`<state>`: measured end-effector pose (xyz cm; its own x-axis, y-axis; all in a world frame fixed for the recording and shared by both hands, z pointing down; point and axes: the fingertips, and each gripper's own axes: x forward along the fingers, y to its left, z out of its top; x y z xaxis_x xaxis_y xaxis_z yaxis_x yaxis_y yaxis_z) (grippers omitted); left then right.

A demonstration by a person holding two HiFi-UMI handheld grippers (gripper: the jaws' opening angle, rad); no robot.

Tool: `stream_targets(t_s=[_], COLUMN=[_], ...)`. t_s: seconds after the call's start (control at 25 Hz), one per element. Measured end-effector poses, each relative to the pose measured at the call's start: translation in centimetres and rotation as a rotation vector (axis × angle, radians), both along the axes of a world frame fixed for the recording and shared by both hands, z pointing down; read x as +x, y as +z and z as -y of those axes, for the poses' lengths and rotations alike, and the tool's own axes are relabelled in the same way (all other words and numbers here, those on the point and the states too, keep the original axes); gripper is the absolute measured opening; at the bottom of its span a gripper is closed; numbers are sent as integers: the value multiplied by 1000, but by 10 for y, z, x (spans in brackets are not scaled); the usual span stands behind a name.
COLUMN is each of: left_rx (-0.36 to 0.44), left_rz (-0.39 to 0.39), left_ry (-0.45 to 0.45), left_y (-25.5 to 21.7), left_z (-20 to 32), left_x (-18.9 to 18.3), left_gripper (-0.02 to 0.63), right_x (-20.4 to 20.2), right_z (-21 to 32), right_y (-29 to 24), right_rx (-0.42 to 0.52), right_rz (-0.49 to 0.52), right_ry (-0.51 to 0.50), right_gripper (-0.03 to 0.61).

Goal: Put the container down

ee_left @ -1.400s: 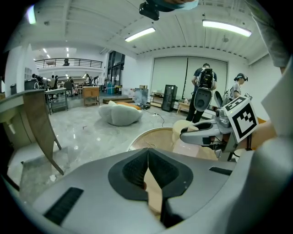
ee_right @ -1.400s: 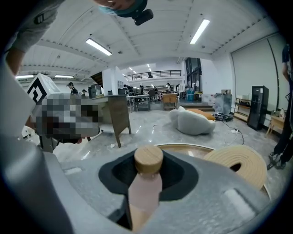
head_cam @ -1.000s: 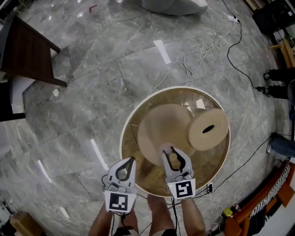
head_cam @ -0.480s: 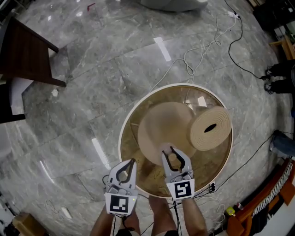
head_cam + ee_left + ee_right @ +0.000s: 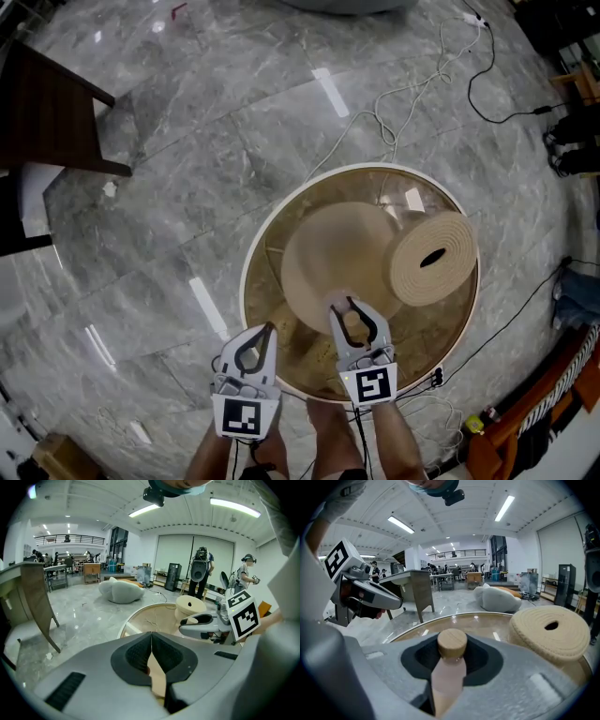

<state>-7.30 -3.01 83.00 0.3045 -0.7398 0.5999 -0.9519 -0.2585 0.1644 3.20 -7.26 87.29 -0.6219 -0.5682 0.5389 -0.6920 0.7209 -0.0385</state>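
Observation:
The container [image 5: 449,667] is a small pale bottle with a round wooden cap. It stands upright between my right gripper's [image 5: 451,654] jaws, which are shut on its body. From the head view, the right gripper [image 5: 351,317] holds the container [image 5: 352,328] above the near part of a round glass table [image 5: 251,255]. My left gripper [image 5: 268,332] hangs beside it, over the table's near-left rim. In the left gripper view its jaws [image 5: 151,638] are shut tip to tip, with nothing between them.
A round woven coil with a slot [image 5: 433,258] sits on the table's right side. A beige cone-shaped base [image 5: 333,246] shows through the glass. White and black cables [image 5: 403,103] trail over the marble floor. A dark wooden table [image 5: 52,103] stands far left.
Both grippers keep their places, and the bottle stays in the right one. Only the head view has drifted slightly.

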Motion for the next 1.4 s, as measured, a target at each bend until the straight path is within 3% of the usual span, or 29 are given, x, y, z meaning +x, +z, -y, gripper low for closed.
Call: stream_targets(t_s=[0.28, 0.96, 1.16, 1.4], left_rx=[-40, -20, -21, 1], left_rz=[2, 3, 16, 20], left_ry=[-5, 17, 42, 51], left_y=[12, -1, -11, -32], left_z=[-3, -6, -8, -3], left_x=[-2, 4, 3, 1], left_gripper=[20, 20, 20, 20], right_x=[-1, 0, 0, 6], right_z=[-3, -10, -8, -1], right_y=[4, 6, -6, -30], right_rx=[6, 5, -19, -27], right_rz=[-12, -41, -2, 3], right_ry=[-17, -10, -3, 8], right_gripper=[121, 129, 232, 249])
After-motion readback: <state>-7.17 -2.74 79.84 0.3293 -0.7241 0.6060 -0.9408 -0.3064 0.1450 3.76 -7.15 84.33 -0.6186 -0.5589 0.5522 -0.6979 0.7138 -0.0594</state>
